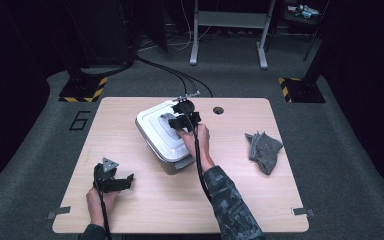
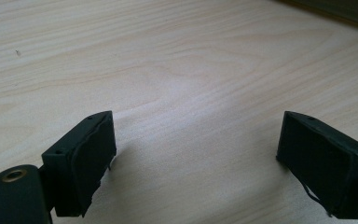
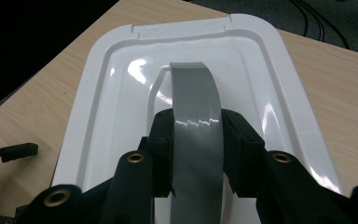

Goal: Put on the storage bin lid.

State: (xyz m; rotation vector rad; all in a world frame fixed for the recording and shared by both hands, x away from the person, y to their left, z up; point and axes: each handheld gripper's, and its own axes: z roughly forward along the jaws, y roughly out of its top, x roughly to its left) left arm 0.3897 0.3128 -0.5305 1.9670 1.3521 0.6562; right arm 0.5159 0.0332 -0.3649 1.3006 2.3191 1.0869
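Observation:
A grey box with a white lid (image 1: 157,135) stands at the middle of the wooden table (image 1: 240,195). An arched grey handle (image 3: 193,98) runs across the lid (image 3: 116,98). My right gripper (image 1: 182,121) reaches over the lid from the near side; in the right gripper view its jaws (image 3: 196,154) press on both sides of the handle. Near the table's front left my left gripper (image 1: 114,180) lies low over the wood, held in a hand. In the left gripper view its jaws (image 2: 196,135) stand wide apart above bare wood.
A crumpled grey cloth (image 1: 264,146) lies on the right part of the table. A small round hole (image 1: 218,110) sits near the far edge. Cables (image 1: 180,75) run across the floor behind the table, toward a grey stand (image 1: 230,30).

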